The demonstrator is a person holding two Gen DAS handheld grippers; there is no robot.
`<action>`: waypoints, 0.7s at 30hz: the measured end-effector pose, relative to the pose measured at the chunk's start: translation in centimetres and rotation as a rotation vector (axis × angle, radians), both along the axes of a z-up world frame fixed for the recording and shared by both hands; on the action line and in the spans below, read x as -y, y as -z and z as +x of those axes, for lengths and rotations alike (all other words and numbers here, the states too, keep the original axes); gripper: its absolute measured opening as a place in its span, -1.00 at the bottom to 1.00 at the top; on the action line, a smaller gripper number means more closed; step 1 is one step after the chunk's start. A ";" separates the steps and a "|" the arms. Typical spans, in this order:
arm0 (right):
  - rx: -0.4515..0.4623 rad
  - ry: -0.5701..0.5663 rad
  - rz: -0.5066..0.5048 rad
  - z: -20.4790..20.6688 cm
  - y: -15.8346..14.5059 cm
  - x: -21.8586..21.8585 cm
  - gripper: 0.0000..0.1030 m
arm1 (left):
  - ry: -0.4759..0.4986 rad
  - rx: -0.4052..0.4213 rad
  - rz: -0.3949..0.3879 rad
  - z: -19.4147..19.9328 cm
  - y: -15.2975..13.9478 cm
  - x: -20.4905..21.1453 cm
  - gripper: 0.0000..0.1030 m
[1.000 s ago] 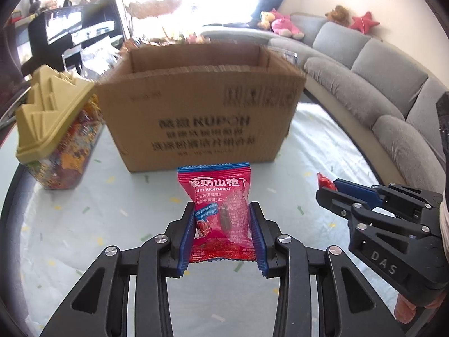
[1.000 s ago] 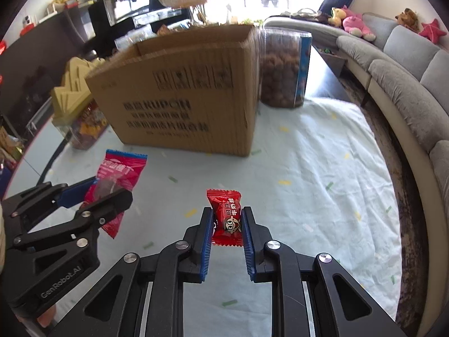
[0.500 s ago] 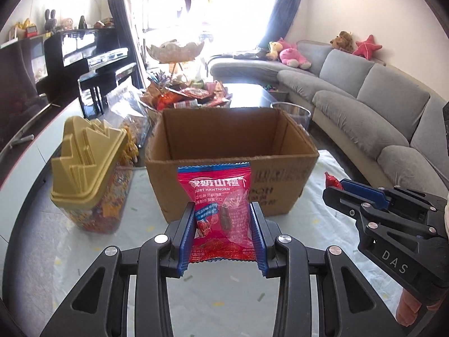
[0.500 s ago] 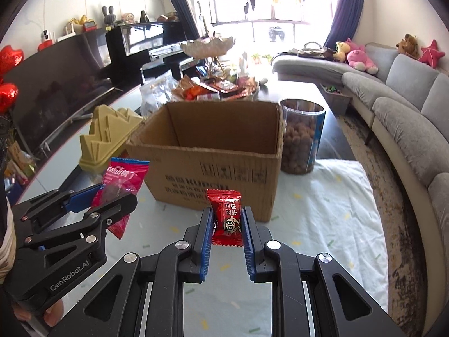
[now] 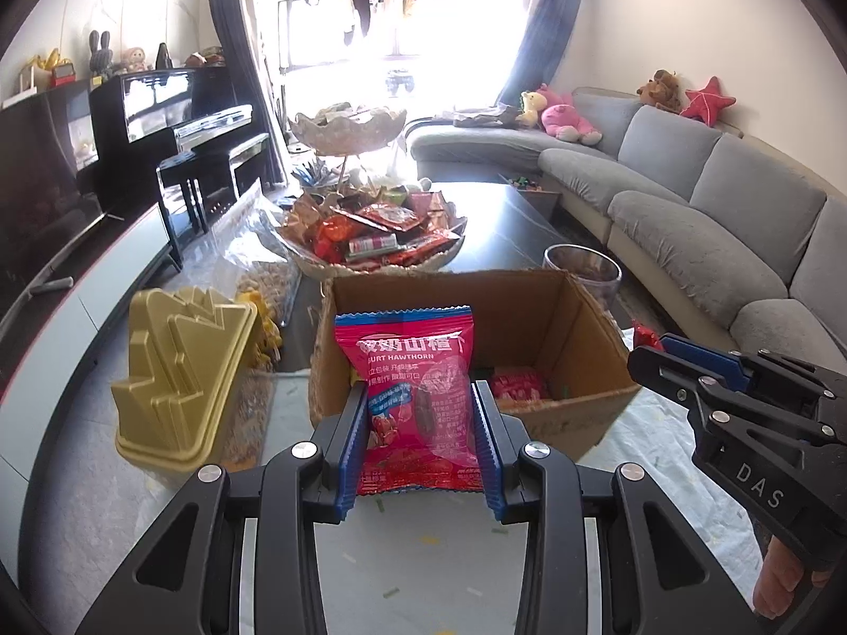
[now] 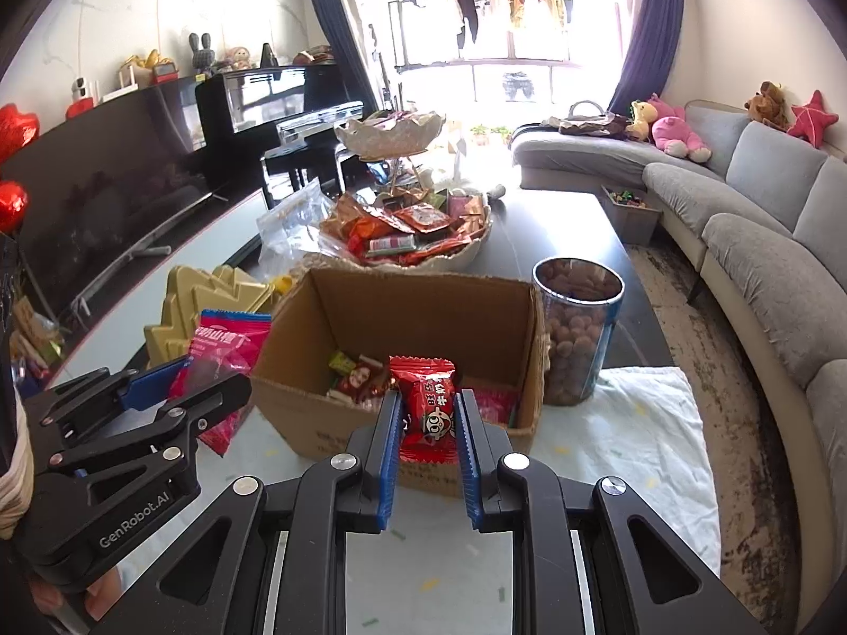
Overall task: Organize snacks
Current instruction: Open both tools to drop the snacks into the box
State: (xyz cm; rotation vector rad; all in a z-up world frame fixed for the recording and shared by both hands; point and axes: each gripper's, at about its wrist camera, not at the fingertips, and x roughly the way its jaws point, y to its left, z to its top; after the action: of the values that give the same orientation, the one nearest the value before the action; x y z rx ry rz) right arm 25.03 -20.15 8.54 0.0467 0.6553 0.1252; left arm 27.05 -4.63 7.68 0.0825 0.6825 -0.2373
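Both grippers were clamped on snacks: the left gripper (image 5: 418,426) pinched a pink hawthorn packet (image 5: 410,397) between its blue pads, and the right gripper (image 6: 426,436) squeezed a small red candy wrapper (image 6: 426,407). Each packet stood upright in its jaws, held in the air just in front of the open cardboard box (image 6: 423,291), near its front rim.

Compared with half a second before, both cameras sat higher and looked down into the box, so its floor showed: a few wrapped snacks (image 6: 360,378) lay inside, with a pink packet (image 5: 516,386) toward the right corner. A second before, only the box's printed front wall faced the cameras. The grip on both packets had not changed.

The box rested on a table covered with a pale cloth (image 6: 635,423) speckled with small coloured marks. A clear canister of brown snacks (image 6: 574,330) stood just beside the box on its right, and a jar with a stepped yellow lid (image 5: 185,370) stood to its left. Behind the box, a tiered shell-shaped dish (image 5: 370,243) was heaped with wrapped snacks. Further back were a black piano (image 6: 275,106), a grey curved sofa (image 5: 714,211) with plush toys (image 5: 566,116), and a bright window with laundry hanging.
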 end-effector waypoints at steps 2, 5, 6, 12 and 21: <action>-0.002 0.003 0.002 0.9 -0.3 0.1 -0.58 | -0.001 -0.001 0.005 0.9 -0.2 0.1 -0.28; -0.006 0.005 -0.004 2.1 -0.4 0.1 -0.58 | 0.003 -0.012 0.006 2.3 -0.2 0.3 -0.28; -0.011 0.004 -0.001 2.6 -0.4 0.2 -0.58 | 0.003 -0.017 0.007 2.8 -0.2 0.5 -0.28; -0.046 0.008 0.015 5.5 -0.1 0.6 -0.58 | 0.008 -0.070 0.001 5.8 0.3 0.9 -0.26; -0.073 0.081 -0.002 6.8 0.2 1.2 0.06 | -0.025 -0.065 0.036 6.1 0.4 0.6 0.23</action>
State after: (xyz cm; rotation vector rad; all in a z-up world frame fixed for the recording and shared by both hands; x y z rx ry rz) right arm 31.86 -21.39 8.34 0.0758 0.7252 0.0446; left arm 33.20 -5.25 7.31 0.1007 0.7525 -0.2039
